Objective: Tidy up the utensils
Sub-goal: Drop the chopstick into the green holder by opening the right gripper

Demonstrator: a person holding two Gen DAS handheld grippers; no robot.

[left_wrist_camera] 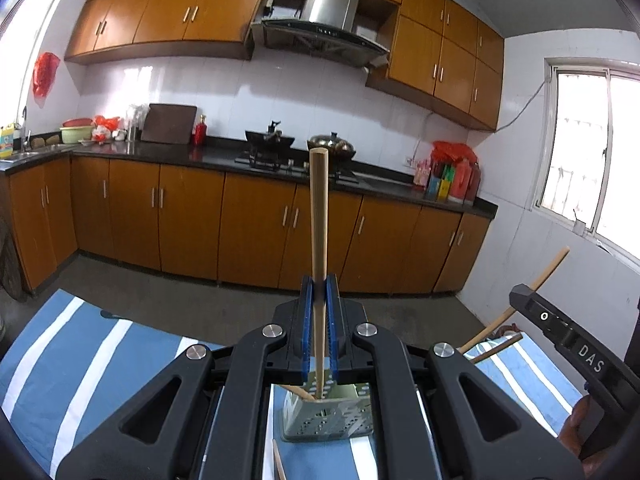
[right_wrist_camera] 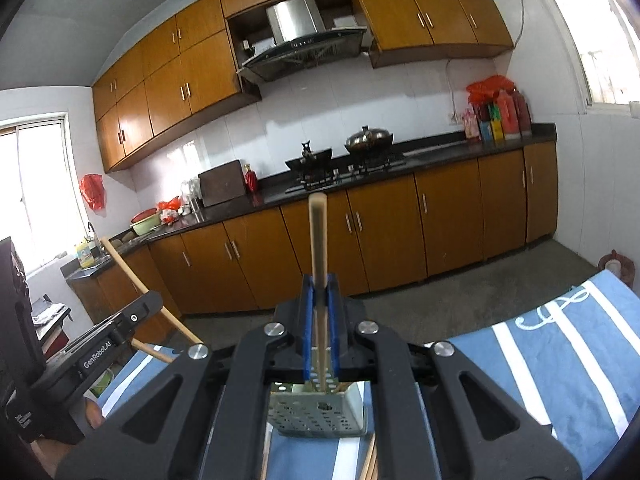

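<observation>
My left gripper (left_wrist_camera: 319, 286) is shut on a wooden chopstick (left_wrist_camera: 319, 216) that stands upright, its lower end inside a grey perforated utensil holder (left_wrist_camera: 328, 416) on the blue striped cloth (left_wrist_camera: 80, 352). My right gripper (right_wrist_camera: 319, 286) is shut on another wooden chopstick (right_wrist_camera: 318, 236), also upright, its lower end in the same holder (right_wrist_camera: 316, 410). Another chopstick leans in the holder (left_wrist_camera: 298, 393). The right gripper's body shows at the right of the left wrist view (left_wrist_camera: 576, 344), and the left gripper's body at the left of the right wrist view (right_wrist_camera: 104, 340).
Loose chopsticks lie on the cloth in front of the holder (left_wrist_camera: 279, 462) (right_wrist_camera: 370, 460). Beyond the table is bare floor, then a kitchen counter (left_wrist_camera: 224, 158) with a stove and pots (left_wrist_camera: 332, 145). A window is at the right (left_wrist_camera: 592, 152).
</observation>
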